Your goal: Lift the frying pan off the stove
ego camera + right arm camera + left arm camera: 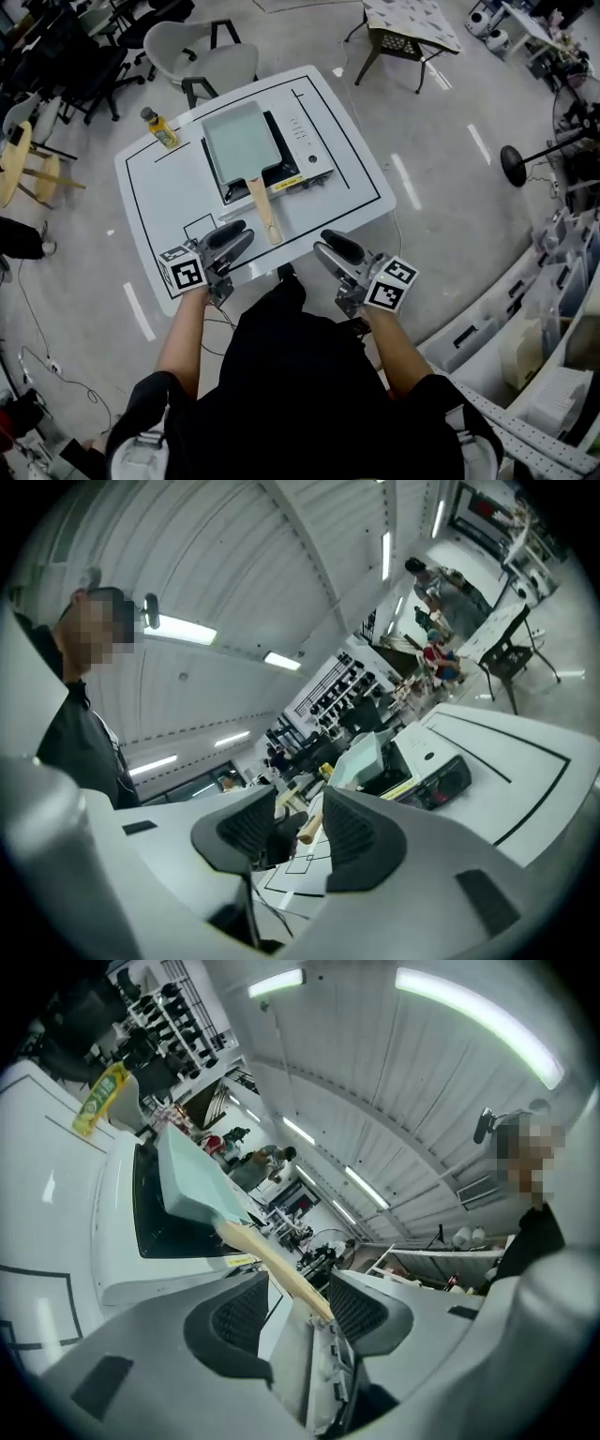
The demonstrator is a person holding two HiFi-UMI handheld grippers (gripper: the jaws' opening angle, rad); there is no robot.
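Jaws of left gripper (241,235) and right gripper (324,244) gape empty (approach stage, I judge); next, clamp the wooden handle (264,208) of the frying pan (241,141) and raise it off the stove (302,150).

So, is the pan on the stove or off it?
On it. The pan lies flat on the stove; the open left gripper and right gripper hold nothing.

Rectangular pale-green frying pan (242,141) flat on white stove (305,148), wooden handle (265,209) overhanging
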